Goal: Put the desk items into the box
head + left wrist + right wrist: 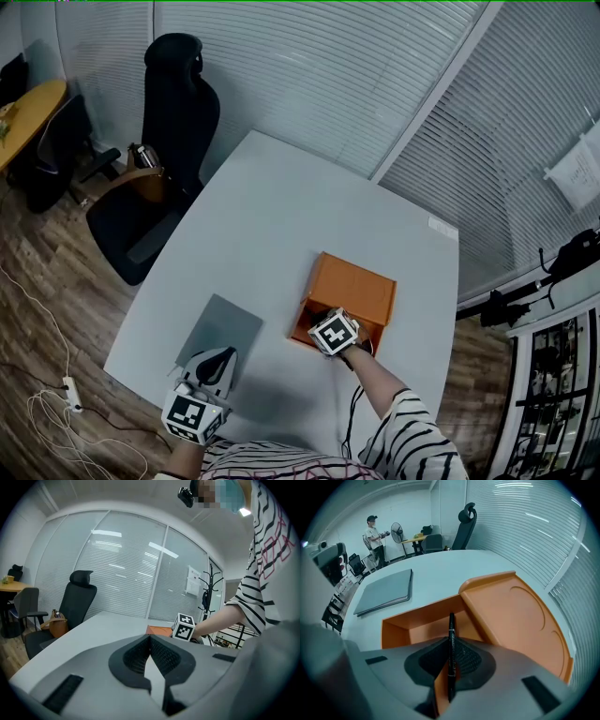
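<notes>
An orange box [349, 290] stands open on the white table [281, 225], its lid [515, 616] folded back to the right. My right gripper [334, 332] hovers over the box's near edge, shut on a black pen [451, 626] that points forward over the box's opening [426, 623]. The left gripper [202, 389] is at the table's near edge, just short of a grey notebook [219, 329]. In the left gripper view its jaws [150, 641] meet with nothing between them. The notebook [385, 591] lies flat to the left of the box.
A black office chair [167, 141] stands at the table's far left corner, with a brown bag [142, 161] beside it. Window blinds [319, 75] run behind the table. A person [373, 538] stands far back by a fan and a yellow desk [28, 108].
</notes>
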Action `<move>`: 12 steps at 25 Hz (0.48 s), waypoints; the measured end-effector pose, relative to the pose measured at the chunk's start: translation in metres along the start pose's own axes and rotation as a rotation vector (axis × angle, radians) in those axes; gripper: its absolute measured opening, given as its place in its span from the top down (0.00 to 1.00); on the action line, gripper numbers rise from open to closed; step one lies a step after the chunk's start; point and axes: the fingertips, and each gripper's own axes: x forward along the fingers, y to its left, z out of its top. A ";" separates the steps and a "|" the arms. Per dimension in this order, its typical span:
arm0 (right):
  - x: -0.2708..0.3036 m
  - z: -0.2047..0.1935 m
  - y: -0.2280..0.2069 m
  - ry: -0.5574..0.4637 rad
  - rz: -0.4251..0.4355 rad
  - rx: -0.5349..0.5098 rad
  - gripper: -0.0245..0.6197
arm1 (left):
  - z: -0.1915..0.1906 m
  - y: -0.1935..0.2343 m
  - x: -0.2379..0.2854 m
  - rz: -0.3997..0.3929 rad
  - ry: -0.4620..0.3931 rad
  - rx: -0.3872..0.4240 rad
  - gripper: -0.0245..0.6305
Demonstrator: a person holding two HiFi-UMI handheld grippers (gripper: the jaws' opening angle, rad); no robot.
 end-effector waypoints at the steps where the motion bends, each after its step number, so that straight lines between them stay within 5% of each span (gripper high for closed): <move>1: 0.001 0.000 0.000 -0.001 0.002 0.004 0.89 | 0.000 0.001 0.000 0.000 0.000 -0.001 0.93; 12: -0.001 -0.001 0.001 -0.027 -0.005 0.049 0.81 | 0.000 -0.003 0.001 -0.005 -0.004 0.005 0.93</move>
